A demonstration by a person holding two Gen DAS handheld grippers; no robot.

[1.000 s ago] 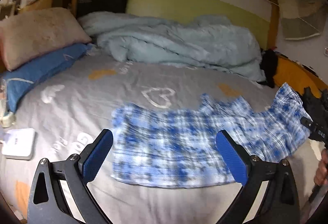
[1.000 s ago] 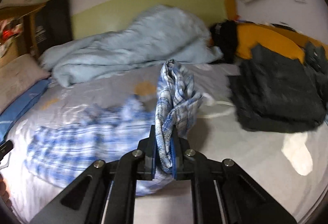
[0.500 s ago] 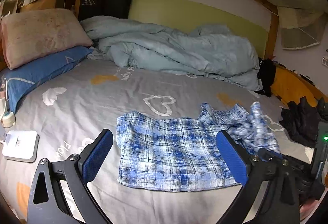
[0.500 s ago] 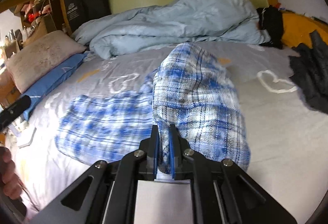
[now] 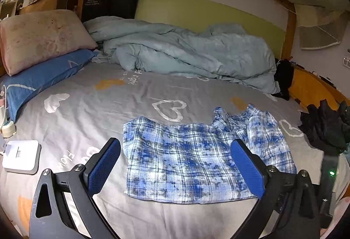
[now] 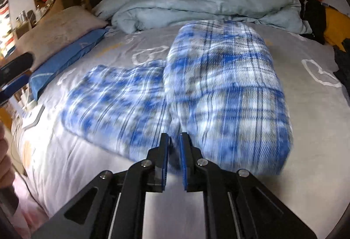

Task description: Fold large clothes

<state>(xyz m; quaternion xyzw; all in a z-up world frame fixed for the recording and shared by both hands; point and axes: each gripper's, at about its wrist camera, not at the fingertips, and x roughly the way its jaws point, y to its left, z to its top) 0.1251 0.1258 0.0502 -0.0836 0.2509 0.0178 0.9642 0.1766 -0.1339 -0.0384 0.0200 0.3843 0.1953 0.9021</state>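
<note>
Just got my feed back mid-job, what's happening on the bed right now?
A person is folding a blue plaid shirt on the grey bedsheet. The right gripper is shut on the shirt's edge, with one side doubled over onto the rest. The left gripper hangs open above the shirt's near edge, holding nothing. A light blue duvet lies bunched behind.

Before me is a bed (image 5: 91,107) with a grey sheet printed with white hearts and orange patches. Near its front edge, right of the middle, lies the blue plaid garment (image 5: 196,158), its right part doubled over. A rumpled pale blue duvet (image 5: 186,53) runs along the far edge. At the left edge a pinkish pillow (image 5: 41,37) rests on a blue pillow (image 5: 43,79); a white box (image 5: 20,157) sits by the front left corner. Dark clothes (image 5: 323,129) lie at the right edge.
</note>
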